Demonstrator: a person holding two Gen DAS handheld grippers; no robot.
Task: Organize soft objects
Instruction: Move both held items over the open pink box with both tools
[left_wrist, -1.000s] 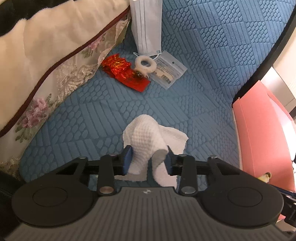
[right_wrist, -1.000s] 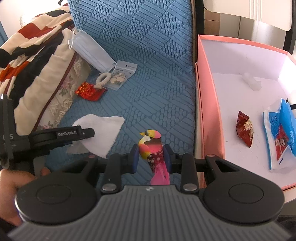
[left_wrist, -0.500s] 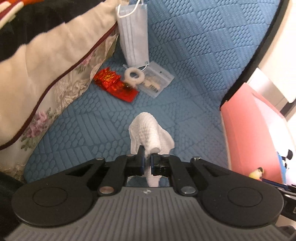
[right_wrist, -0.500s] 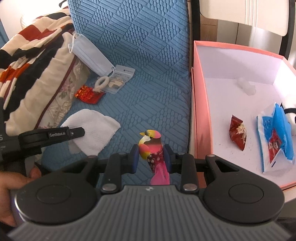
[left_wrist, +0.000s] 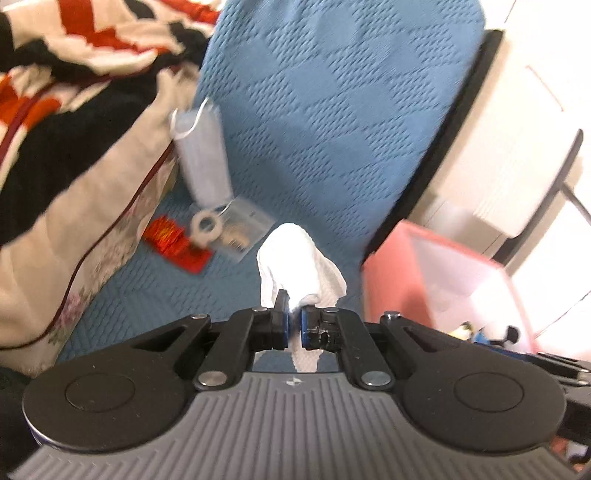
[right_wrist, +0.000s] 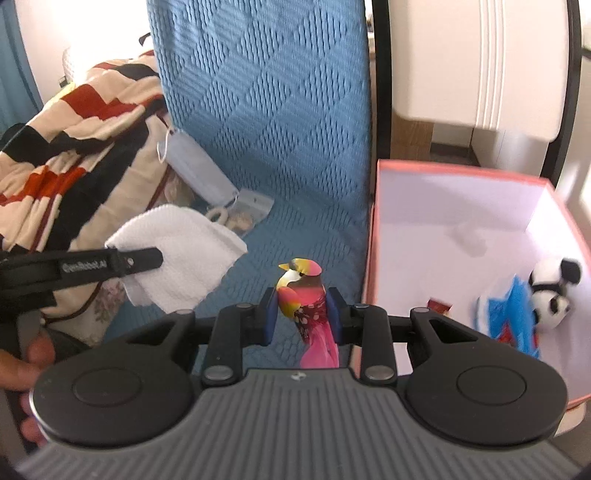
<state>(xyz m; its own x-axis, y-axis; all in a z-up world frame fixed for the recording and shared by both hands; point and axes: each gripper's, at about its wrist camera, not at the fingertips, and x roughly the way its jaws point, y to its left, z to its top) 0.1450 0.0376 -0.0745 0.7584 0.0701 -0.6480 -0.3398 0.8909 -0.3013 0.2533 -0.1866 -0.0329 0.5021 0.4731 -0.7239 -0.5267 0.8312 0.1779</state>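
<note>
Left tongs (left_wrist: 293, 326) clenched on a fold of the limp white waffle-weave cloth (left_wrist: 295, 258), hanging above the blue quilted bed (left_wrist: 332, 129); light, floppy, any bunched fold grips fine. Right tongs (right_wrist: 300, 317) clamp the small pink-and-yellow feathered toy bird (right_wrist: 304, 299) by its body beside the pink cardboard box (right_wrist: 369, 258); looks light, crushable, so hold gently.

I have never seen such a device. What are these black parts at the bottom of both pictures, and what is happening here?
A person holds hand tongs in each hand; a camera on each looks along its fingers. In the left view, the left tongs are shut on a white cloth. In the right view, the right tongs grip a colourful toy bird. On the blue cushion lie a face mask and a clear packet. The pink box holds a toy panda.
</note>
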